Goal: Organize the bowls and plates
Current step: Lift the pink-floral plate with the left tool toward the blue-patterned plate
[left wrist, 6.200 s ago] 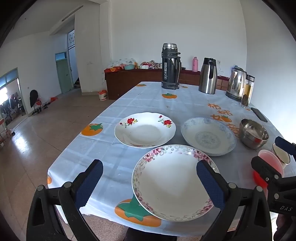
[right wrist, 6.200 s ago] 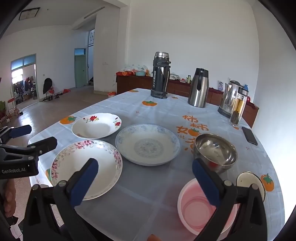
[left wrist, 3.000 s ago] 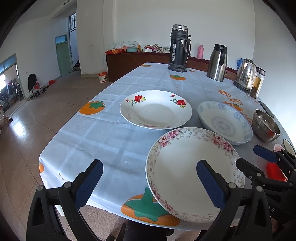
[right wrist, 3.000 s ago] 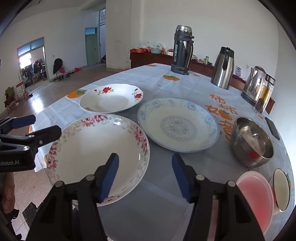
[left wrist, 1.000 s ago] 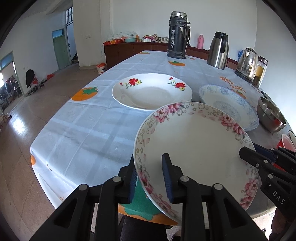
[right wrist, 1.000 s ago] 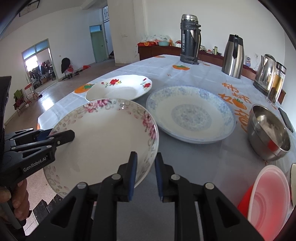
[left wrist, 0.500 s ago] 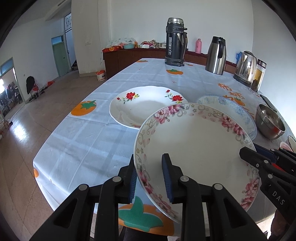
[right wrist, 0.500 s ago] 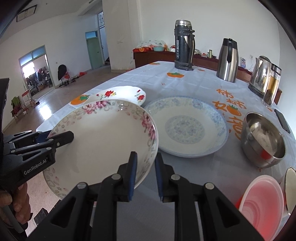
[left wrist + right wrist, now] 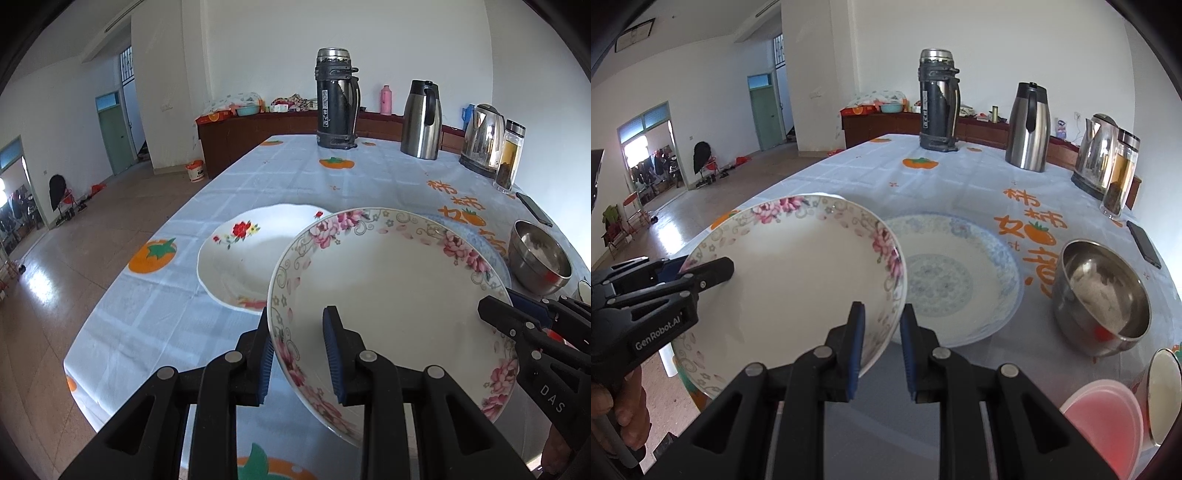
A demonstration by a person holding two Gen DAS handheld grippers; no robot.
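Note:
A white plate with a pink flower rim [image 9: 391, 291] [image 9: 798, 277] hangs above the table, held from both sides. My left gripper [image 9: 298, 354] is shut on its near left rim. My right gripper [image 9: 881, 345] is shut on its right rim and shows at the right edge of the left wrist view as the right gripper [image 9: 517, 321]. Behind it on the table lie a white plate with red flowers [image 9: 240, 254] and a blue-patterned plate [image 9: 953, 273]. A steel bowl [image 9: 1104, 295], a pink bowl [image 9: 1108, 424] and a small white bowl [image 9: 1165, 391] stand to the right.
At the far end of the table [image 9: 295, 173] stand a dark thermos [image 9: 336, 99], a steel jug [image 9: 421, 118], a kettle [image 9: 482, 140] and a glass bottle [image 9: 509, 155]. A phone [image 9: 1143, 238] lies at the right edge. A person's hand [image 9: 613, 413] grips the left tool.
The pink-rimmed plate has risen off the table with both grippers shut on it, and now covers part of the two plates behind it.

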